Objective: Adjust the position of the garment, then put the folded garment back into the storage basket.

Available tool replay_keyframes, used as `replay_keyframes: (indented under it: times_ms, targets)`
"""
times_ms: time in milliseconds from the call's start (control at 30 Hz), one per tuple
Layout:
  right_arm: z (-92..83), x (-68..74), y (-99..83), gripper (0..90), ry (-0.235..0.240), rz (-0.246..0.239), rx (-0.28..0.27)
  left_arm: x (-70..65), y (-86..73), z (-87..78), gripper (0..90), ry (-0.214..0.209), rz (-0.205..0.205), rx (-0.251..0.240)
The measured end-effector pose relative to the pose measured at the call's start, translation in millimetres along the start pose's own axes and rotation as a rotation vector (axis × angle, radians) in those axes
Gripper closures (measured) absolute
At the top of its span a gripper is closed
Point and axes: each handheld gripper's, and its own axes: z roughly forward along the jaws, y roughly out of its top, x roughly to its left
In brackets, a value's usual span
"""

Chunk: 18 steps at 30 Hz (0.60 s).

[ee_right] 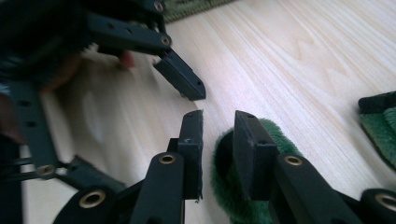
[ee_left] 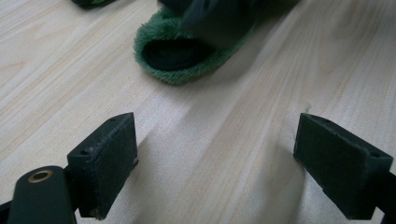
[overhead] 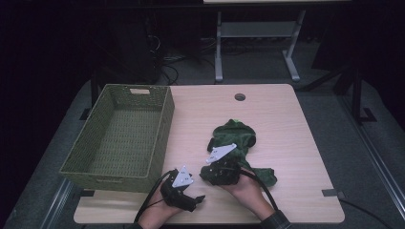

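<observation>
**Right jaws pinch a cuff of the green garment**

Where the green garment lies, right of centre in the high view, its near cuff sits low in the right gripper view, its fuzzy rim pinched between the nearly closed jaws of the right gripper. Lower left of it in the high view, the left gripper hangs over bare table, jaws wide apart and holding nothing. A wicker basket fills the left side.
</observation>
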Motion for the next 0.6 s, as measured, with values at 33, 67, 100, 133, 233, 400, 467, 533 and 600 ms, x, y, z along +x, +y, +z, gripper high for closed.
replay_keyframes:
  times_ms: [33,67,100,133,233,400,467,533,600]
  targets:
    - [3.3,0.8,-0.5,72.6,-0.009,-0.002,0.009,0.0,-0.1,0.1,12.9,0.0,0.0,-0.001]
    - [5.8,0.1,-1.3,72.3,-0.013,-0.014,0.021,0.0,0.0,0.0,12.9,-0.001,0.0,0.0]
    - [8.7,2.0,-1.9,72.2,-0.021,0.002,0.032,0.0,0.0,0.0,12.9,0.0,0.0,0.0]
    - [11.4,1.4,-3.4,72.3,-0.038,-0.009,0.043,0.1,-0.1,0.1,12.9,-0.001,0.001,-0.001]
    - [19.7,1.1,-7.3,74.5,-0.031,-0.015,0.064,0.0,0.0,-0.1,12.8,-0.001,0.0,0.0]
    - [25.7,9.6,-10.3,85.5,-0.066,-0.052,0.07,0.0,0.1,0.2,12.8,0.001,0.0,-0.004]
    - [24.5,11.8,-10.8,86.0,-0.058,-0.058,0.07,0.2,0.1,0.1,12.8,0.001,0.003,-0.002]
    - [23.0,11.9,-11.9,86.0,-0.042,-0.056,0.066,0.0,0.1,0.0,12.8,-0.001,0.001,0.0]
    - [19.1,13.2,-12.8,86.0,-0.022,-0.038,0.056,-0.3,0.0,0.1,12.8,-0.001,-0.004,-0.003]
